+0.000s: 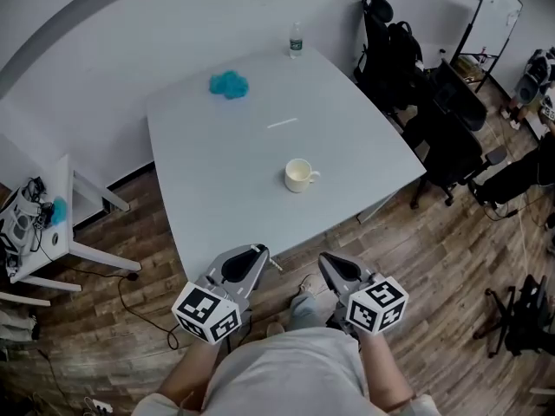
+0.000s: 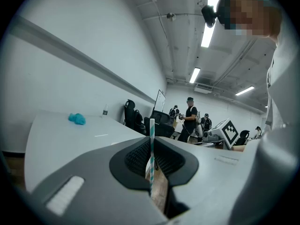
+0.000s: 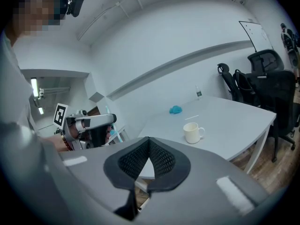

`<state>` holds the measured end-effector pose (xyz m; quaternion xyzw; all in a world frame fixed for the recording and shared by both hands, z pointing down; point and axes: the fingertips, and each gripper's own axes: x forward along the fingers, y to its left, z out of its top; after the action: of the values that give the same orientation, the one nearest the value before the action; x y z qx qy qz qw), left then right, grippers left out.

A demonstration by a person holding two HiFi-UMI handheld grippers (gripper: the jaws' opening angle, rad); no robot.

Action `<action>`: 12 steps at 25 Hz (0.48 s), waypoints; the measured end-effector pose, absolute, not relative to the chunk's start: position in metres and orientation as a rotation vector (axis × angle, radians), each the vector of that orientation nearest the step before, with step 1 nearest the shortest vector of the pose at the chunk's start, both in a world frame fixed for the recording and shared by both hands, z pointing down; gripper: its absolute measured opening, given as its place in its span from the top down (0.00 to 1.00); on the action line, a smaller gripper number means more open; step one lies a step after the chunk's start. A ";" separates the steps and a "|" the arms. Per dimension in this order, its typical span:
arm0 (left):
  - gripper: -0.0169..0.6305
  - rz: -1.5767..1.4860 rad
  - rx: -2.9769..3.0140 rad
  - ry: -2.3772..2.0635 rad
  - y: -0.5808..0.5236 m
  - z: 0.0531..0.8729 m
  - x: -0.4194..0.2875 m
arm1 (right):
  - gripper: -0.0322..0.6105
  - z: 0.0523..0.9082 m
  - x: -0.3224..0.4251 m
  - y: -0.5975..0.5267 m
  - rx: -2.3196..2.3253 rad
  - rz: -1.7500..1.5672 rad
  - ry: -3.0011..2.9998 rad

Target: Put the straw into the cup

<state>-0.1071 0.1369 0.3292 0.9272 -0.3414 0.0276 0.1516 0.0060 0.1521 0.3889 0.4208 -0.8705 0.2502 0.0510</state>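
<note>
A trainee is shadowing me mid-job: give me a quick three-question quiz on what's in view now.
1. True or false: the right tool is shut on the striped straw.
2. Where is the cup? A: upright on the table, no straw in it. B: in the left tool. C: on the floor.
3. What stands at the table's far corner, beyond the blue clump?

Key: 1 false; the left tool holds the straw, and the right tool's jaws are together on nothing. 2 A. 3 the bottle.
</note>
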 end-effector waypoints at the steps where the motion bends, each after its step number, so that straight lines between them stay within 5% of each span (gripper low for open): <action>1: 0.91 0.076 2.662 -0.984 0.128 0.328 -0.104 | 0.94 0.388 0.008 0.142 1.275 0.759 -2.653; 12: 0.91 0.014 2.614 -1.062 0.034 0.315 -0.077 | 0.94 0.380 0.035 0.043 1.174 0.745 -2.689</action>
<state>-0.0773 0.0339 0.3155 0.9146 -0.3717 0.0050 0.1593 0.0351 0.0430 0.3796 0.3872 -0.8868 0.2458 0.0572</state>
